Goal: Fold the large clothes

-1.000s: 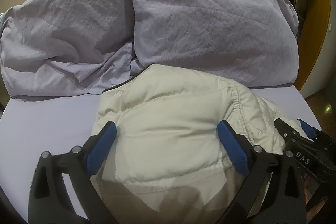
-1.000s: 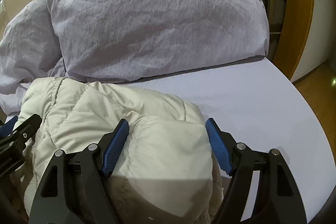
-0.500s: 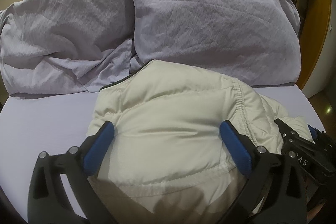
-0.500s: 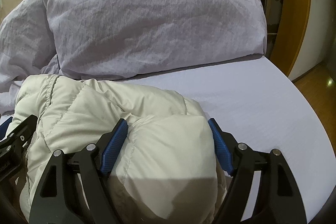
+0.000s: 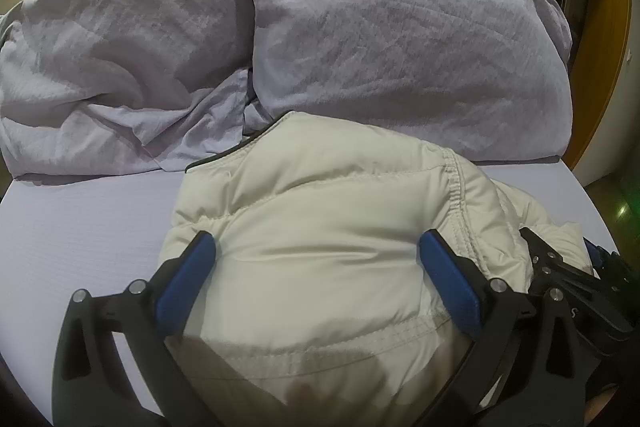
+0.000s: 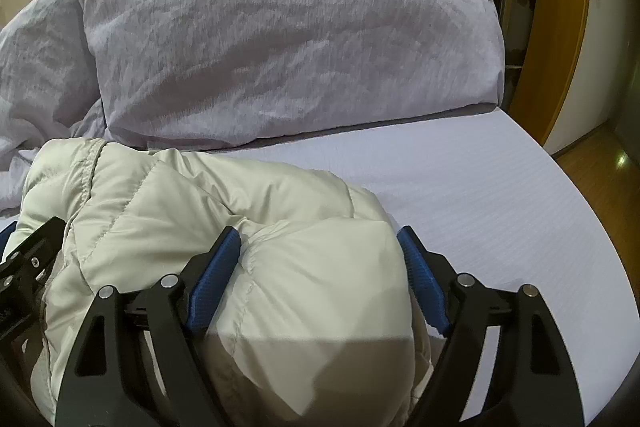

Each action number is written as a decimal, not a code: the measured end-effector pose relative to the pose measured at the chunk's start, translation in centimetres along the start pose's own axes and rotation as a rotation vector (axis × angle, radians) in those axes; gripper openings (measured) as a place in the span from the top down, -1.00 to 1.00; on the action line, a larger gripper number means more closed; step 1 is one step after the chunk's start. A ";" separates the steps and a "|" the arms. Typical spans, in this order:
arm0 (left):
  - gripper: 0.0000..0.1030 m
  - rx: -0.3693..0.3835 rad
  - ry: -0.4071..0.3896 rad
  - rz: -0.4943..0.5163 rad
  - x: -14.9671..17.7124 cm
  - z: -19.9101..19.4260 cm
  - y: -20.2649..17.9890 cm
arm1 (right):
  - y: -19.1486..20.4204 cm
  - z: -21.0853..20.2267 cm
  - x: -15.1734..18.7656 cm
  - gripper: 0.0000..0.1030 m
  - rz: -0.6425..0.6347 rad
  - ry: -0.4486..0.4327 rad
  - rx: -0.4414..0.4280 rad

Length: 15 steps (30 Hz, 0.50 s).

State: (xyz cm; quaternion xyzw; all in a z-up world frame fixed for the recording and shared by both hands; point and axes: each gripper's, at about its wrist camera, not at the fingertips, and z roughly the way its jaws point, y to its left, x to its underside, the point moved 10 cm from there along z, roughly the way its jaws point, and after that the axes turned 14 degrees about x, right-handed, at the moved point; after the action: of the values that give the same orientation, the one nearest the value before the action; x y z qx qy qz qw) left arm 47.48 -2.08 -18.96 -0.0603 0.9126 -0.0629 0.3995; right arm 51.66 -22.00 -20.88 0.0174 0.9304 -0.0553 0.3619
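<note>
Straddling the cream puffer jacket point(image 5: 320, 259), left gripper point(image 5: 316, 279) gapes wide; right gripper point(image 6: 320, 267) just widened.

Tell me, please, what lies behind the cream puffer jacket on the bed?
Behind the jacket two lilac pillows lean side by side on the sheet. The strip of sheet where jacket meets pillows is covered and cannot be seen.

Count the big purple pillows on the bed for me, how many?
2. The left pillow slumps by the wall; the right pillow sits behind the cream puffy jacket. More could hide outside the view.
</note>
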 end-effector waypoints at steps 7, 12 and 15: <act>-0.94 0.001 0.049 -0.001 0.1 -2.3 0.2 | -2.0 -0.8 -0.2 -0.80 0.064 0.113 -0.128; -0.93 0.026 0.068 -0.045 0.9 -4.8 1.2 | -4.0 -1.9 -0.3 -0.92 0.114 0.177 -0.222; -0.93 0.028 0.077 -0.073 1.4 -6.3 2.2 | -4.5 -2.3 0.3 -0.97 0.139 0.249 -0.302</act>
State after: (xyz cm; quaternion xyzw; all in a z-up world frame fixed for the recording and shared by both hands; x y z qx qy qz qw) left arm 41.73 0.26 -16.12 -0.0854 0.9234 -0.0925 0.3625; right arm 49.52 -26.25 -18.97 0.0338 0.9622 0.1127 0.2457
